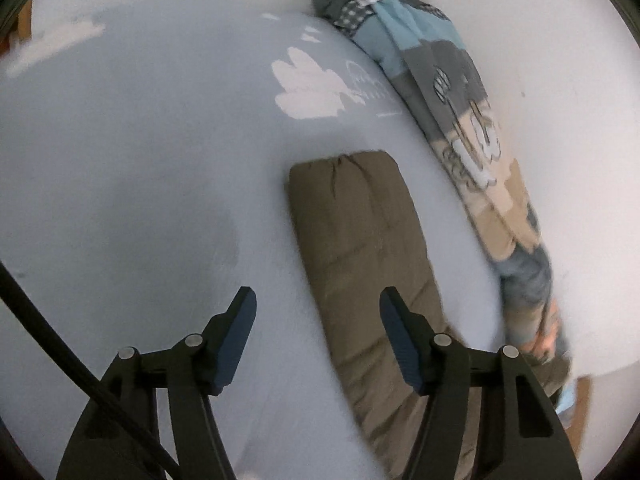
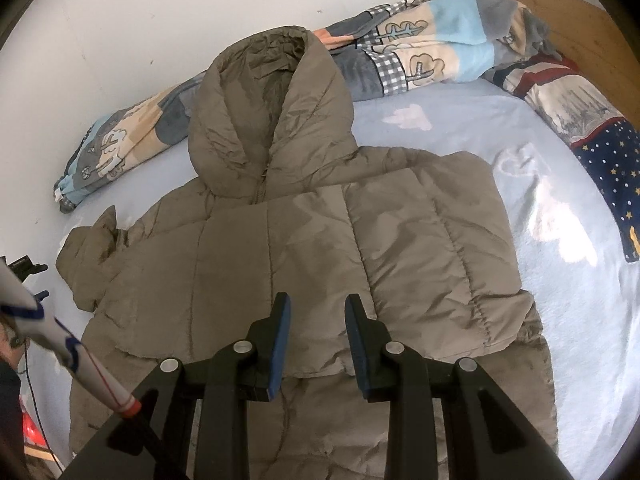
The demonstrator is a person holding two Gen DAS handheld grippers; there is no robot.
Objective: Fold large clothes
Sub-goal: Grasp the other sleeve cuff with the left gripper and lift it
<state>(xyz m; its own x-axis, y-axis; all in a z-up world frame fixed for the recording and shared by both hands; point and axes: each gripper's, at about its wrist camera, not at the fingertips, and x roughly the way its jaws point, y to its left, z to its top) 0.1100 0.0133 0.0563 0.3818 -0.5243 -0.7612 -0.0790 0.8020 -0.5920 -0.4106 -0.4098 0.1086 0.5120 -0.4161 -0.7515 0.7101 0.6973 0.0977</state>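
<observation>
Right wrist view looks down on a khaki puffer jacket [image 2: 304, 240] spread face-up on the pale blue bedsheet [image 2: 560, 280], its hood [image 2: 272, 112] pointing toward the white wall [image 2: 140, 8] and lying against a rolled patchwork blanket [image 2: 420, 48]. One sleeve [image 2: 432, 248] looks already folded in across the chest, flat over the front panel, so I'd say the first fold is done. The other sleeve [image 2: 88, 256] sticks out off the jacket's side, bunched near its cuff, and that one has yet to be brought in. After that the body would still need folding over, so the job seems well short of halfway. The right gripper [image 2: 316, 344] hovers above the lower front of the jacket, its jaws parted a moderate way with nothing between them. In the left wrist view, the left gripper [image 1: 316, 344] is spread wide and empty too, held over the sheet just beside a long padded stretch of the jacket [image 1: 360, 248], likely that outstretched sleeve, though the blur leaves me unsure. Neither tool is touching the fabric as far as I can make out.
</observation>
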